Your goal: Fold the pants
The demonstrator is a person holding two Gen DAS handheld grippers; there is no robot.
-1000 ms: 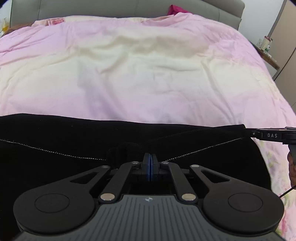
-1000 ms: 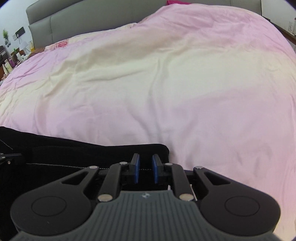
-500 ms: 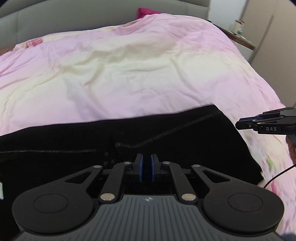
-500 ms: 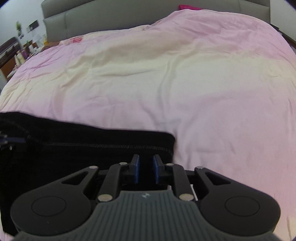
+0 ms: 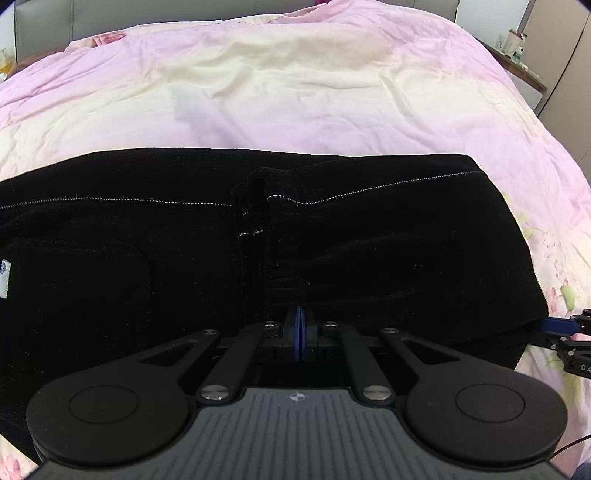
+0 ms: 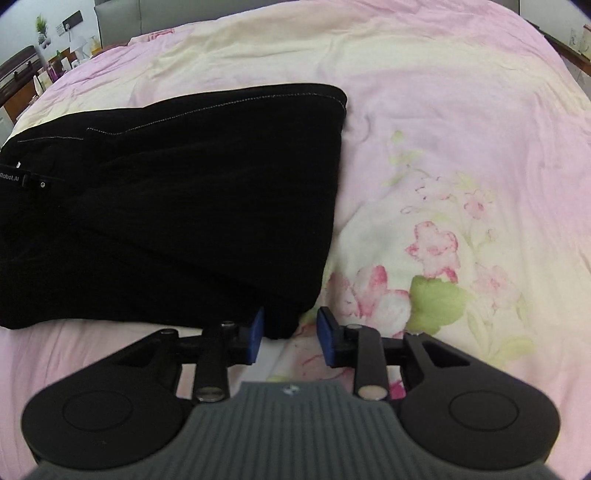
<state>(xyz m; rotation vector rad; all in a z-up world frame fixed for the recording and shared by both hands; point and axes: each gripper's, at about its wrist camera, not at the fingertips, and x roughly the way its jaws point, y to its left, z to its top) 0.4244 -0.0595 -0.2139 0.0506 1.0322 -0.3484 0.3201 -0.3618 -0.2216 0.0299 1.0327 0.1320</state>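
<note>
Moved: black corduroy pants (image 5: 184,258) now lie doubled over in a thicker folded stack; a second ago they stretched as a thin band between both tongs. Right tongs (image 6: 290,334) have drawn back to the near right corner of the stack.
Bed: pink-and-cream floral quilt (image 5: 295,92) carries the pants; grey headboard (image 5: 44,14) at the far edge.
Containers: none seen.
Left tongs (image 5: 298,332): clenched, blue pads pressed together at the near edge of the pants; whether cloth is pinched between them I cannot tell.
Right tongs: jaws opening, blue pads apart; the corner of the pants sits in the gap, not pressed.
Pants: white stitching line runs across the top layer; small white label (image 5: 4,273) at the left edge.
</note>
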